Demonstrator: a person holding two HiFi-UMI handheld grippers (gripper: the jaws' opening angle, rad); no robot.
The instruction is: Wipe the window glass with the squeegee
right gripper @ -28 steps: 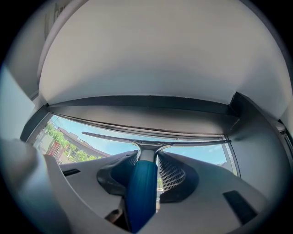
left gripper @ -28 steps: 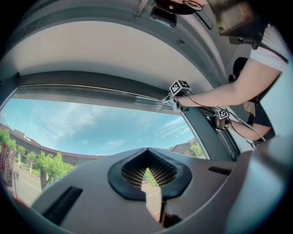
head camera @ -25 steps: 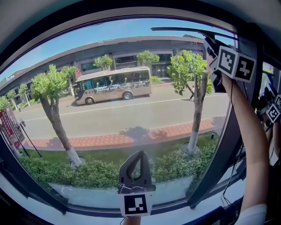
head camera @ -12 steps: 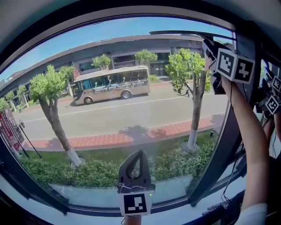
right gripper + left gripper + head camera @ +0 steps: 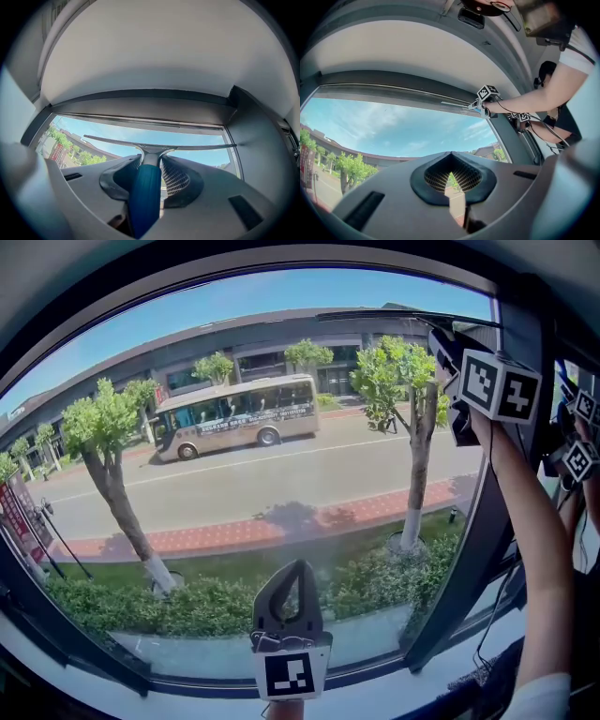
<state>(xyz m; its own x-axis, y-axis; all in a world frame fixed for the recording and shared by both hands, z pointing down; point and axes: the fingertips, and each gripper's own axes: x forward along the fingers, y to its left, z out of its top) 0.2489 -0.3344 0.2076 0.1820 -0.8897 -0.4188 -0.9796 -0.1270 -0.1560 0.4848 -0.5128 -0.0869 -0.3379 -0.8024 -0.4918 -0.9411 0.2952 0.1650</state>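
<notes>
Squeegee with a blue handle and long thin metal blade (image 5: 154,147) is being held level along the top edge of the clear window glass (image 5: 244,484), at one o'clock in the head view, apparently to start a downward pull. The right gripper (image 5: 151,164) is clamping its handle, while the left gripper (image 5: 289,601), jaws closed on nothing, is idling at six o'clock.

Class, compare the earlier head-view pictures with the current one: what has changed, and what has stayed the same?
The right gripper, shut on the squeegee, has drawn the blade a little way down the window glass from near the top frame. Nothing was picked up or released. The left gripper stays low at centre, shut and empty.
</notes>
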